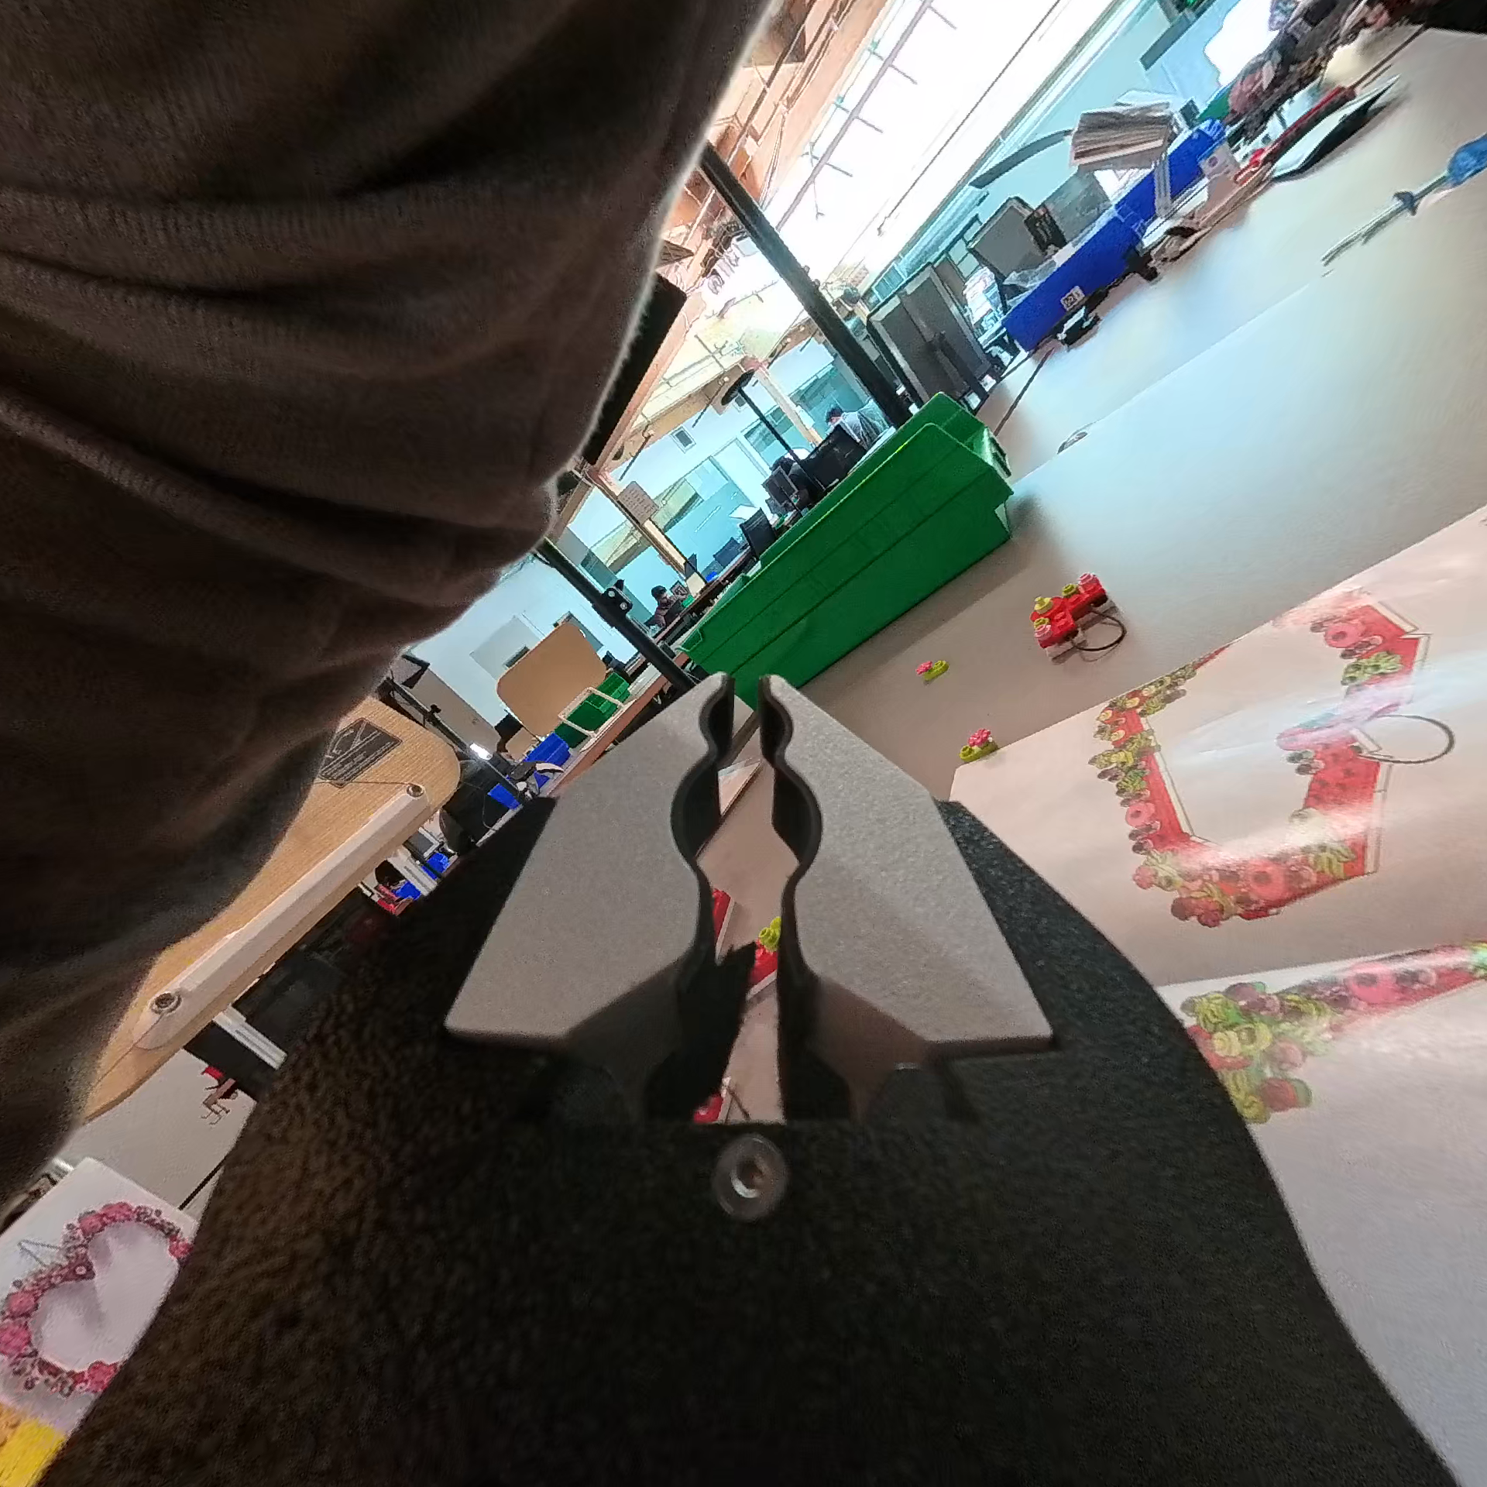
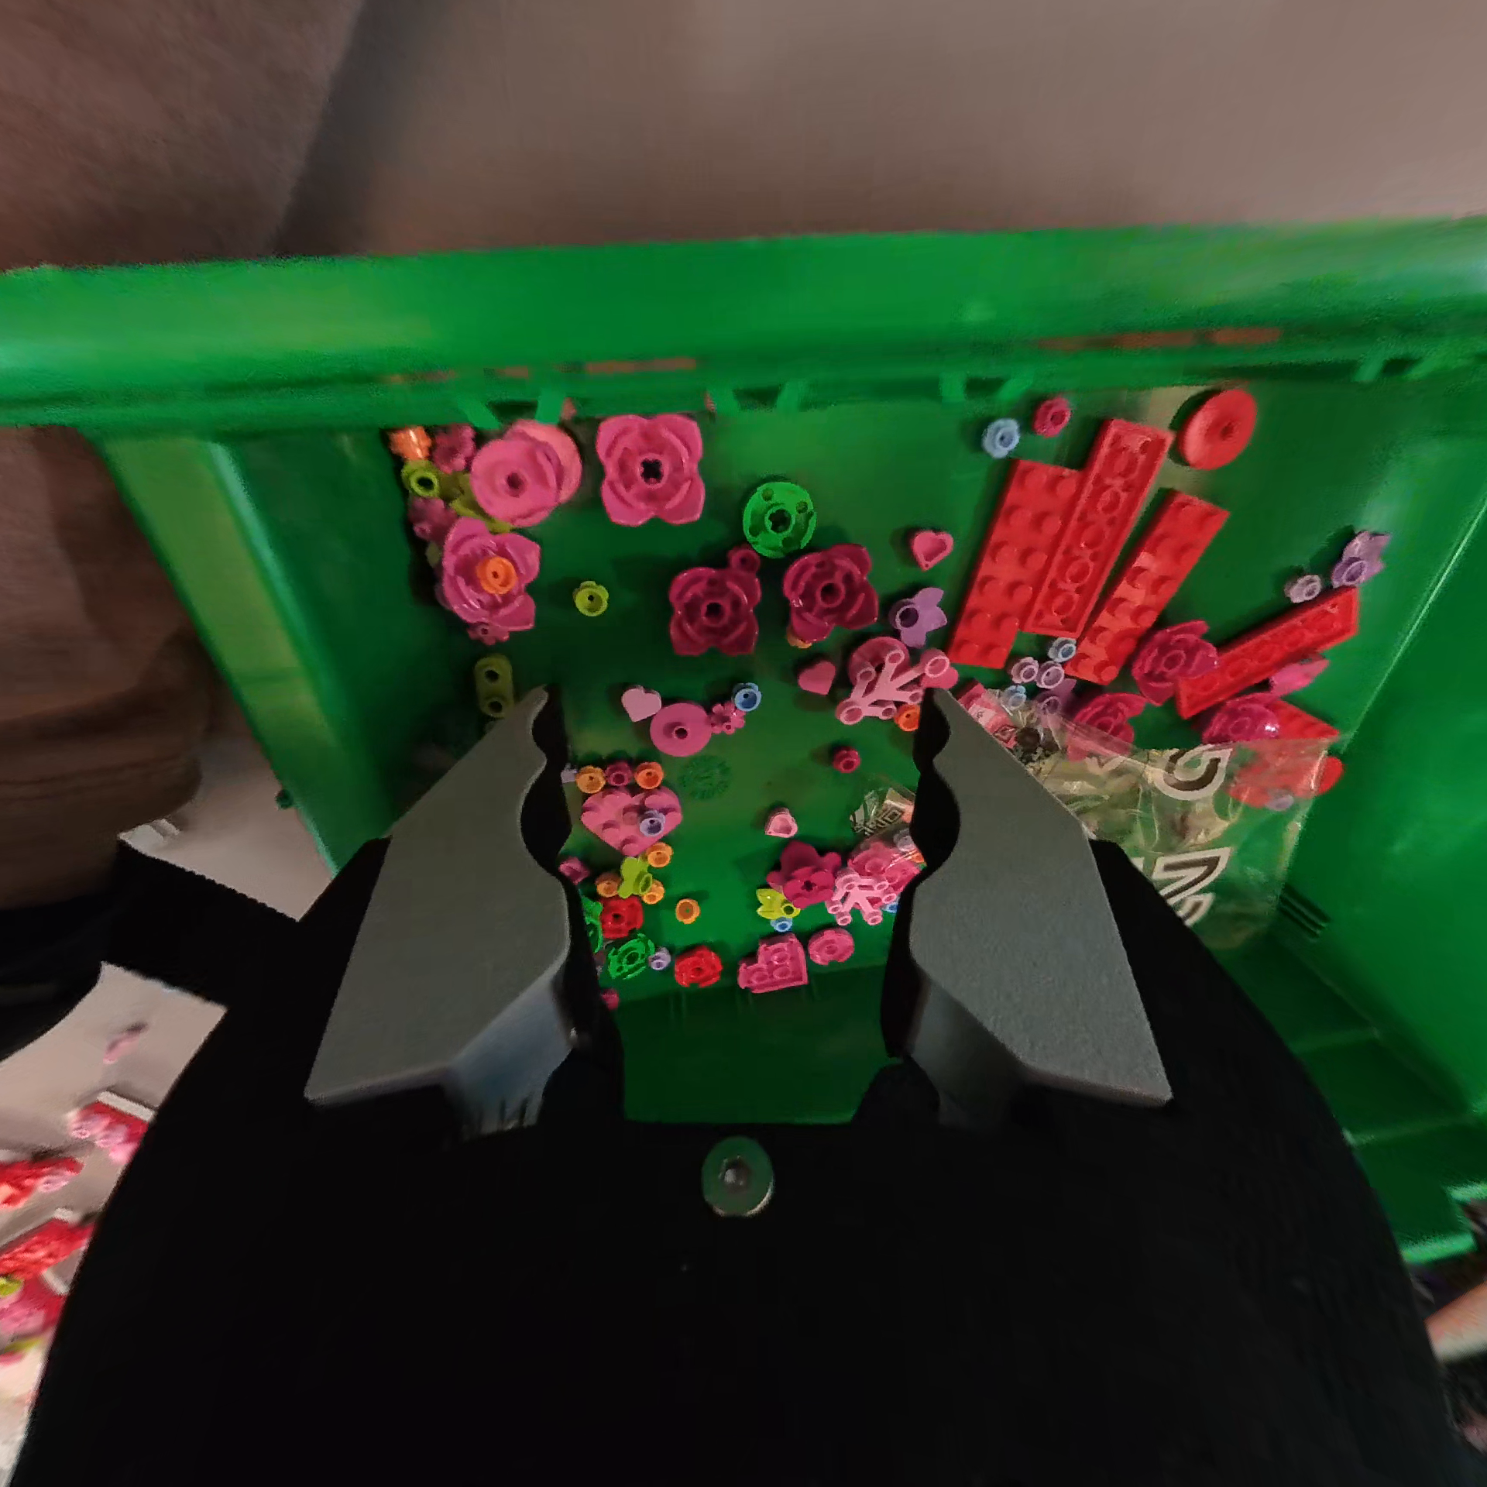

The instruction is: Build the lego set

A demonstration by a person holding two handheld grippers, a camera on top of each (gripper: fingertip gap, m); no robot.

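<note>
The right gripper (image 2: 736,708) hung over the green bin (image 2: 724,338) with its fingers (image 2: 475,853) spread wide and nothing between them. Loose lego pieces covered the bin floor. In the gap between the fingers lay a pink heart plate (image 2: 629,814) close to the left finger, and a small pink heart (image 2: 779,822) near the middle. Pink roses (image 2: 648,470) sat above the fingertips in the upper middle of the frame, red plates (image 2: 1078,547) at upper right, and a clear bag (image 2: 1159,813) just behind the right finger.

In the left wrist view, the left gripper (image 1: 747,698) was tilted, its fingers (image 1: 595,869) nearly clenched with only a thin slit between them, and I could not tell that they held anything. A small red lego build (image 1: 1070,613) stood on the counter (image 1: 1207,451) at right of centre, well apart from the fingertips. The printed instruction sheet (image 1: 1255,772) lay at right, and brown cloth (image 1: 282,402) filled the upper left.
</note>
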